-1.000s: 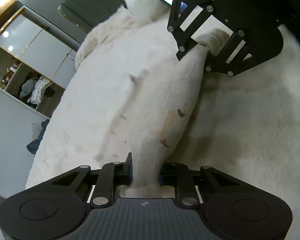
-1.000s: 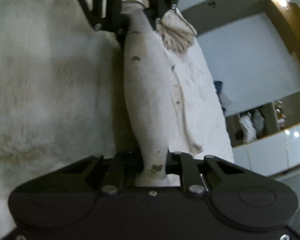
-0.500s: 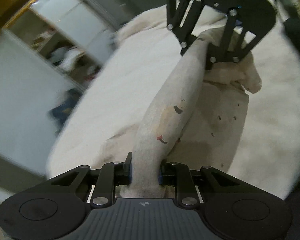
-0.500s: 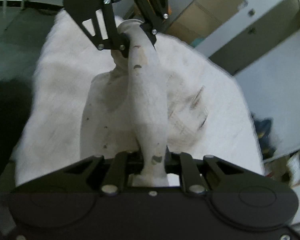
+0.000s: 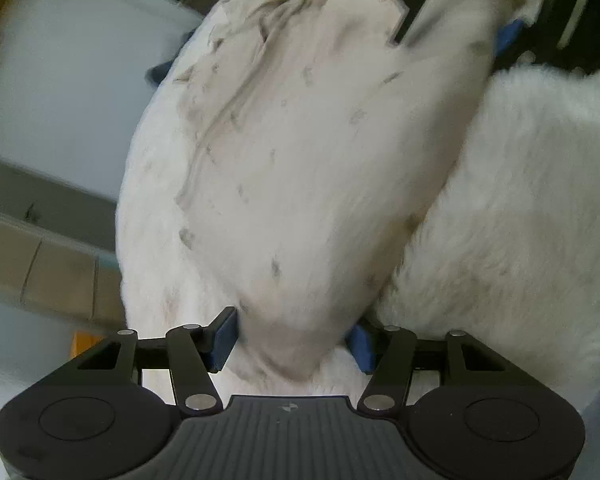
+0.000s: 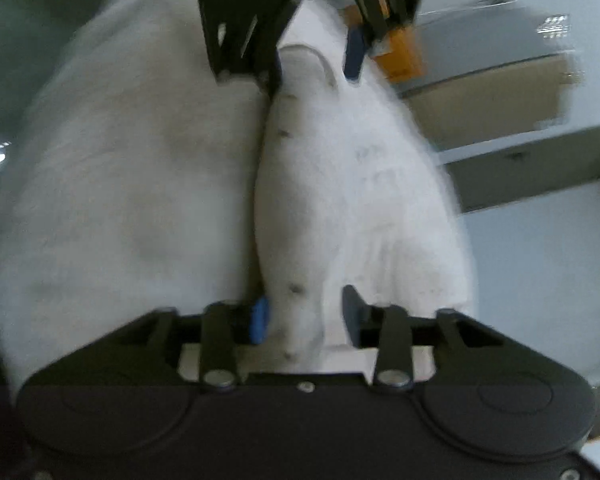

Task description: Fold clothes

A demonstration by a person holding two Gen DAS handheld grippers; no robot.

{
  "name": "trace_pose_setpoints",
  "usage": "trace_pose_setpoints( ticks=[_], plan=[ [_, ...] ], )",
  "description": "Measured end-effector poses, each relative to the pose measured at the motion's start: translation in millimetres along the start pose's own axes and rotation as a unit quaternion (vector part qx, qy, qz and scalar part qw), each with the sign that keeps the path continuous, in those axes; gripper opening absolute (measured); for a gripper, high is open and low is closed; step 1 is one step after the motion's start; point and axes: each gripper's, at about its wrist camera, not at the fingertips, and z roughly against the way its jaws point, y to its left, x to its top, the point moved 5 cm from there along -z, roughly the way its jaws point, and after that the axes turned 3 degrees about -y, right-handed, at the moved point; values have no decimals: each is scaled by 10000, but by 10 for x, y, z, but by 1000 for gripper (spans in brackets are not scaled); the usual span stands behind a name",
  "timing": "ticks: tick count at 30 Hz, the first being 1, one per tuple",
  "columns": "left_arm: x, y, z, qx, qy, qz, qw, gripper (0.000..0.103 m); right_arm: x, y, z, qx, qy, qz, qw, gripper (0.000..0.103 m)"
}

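Cloth slack between both my grippers

Speckled off-white garment (image 5: 300, 168) lies on the fluffy white blanket (image 5: 520, 208), dotted with small dark marks, bunched into creases at its far end. My left gripper (image 5: 292, 338) is opening, cloth loose between its blue pads. My right gripper (image 6: 305, 314) is opening too, fabric lying unpinched between its fingers.

Both grippers' fingers (image 5: 224, 336) opening, garment (image 5: 308, 184) laid down
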Motion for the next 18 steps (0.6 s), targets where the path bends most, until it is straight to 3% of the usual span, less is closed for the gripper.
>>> trace_pose_setpoints(
  ticks=[3,6,7,10,12,13,15,18],
  plan=[
    [-39,149,259,159,-277,844,9959,66,-186,-220,301,573,-240,-541,9966,51],
    [68,278,586,62,-531,1121,9923,67,-535,-600,702,1189,-518,-1443,9810,56],
    [167,303,675,55,-608,1209,9908,70,-490,-511,795,1195,-532,-1521,9797,57],
    [453,348,957,-6,-912,1624,9825,78,-898,-730,1274,1294,-752,-2709,9509,62],
    [360,251,1294,-122,-1053,2062,9727,83,-1292,-915,1519,1442,-917,-3643,9155,69],
    [232,179,1482,-192,-1047,2282,9678,83,-1335,-957,1601,1445,-924,-3818,9082,70],
    [384,182,1456,-352,-919,2742,9566,83,-1749,-1010,1784,1302,-875,-4440,8822,72],
    [643,71,1274,-590,-583,3343,9388,85,-2266,-1003,1957,906,-682,-4958,8610,82]
  ],
)
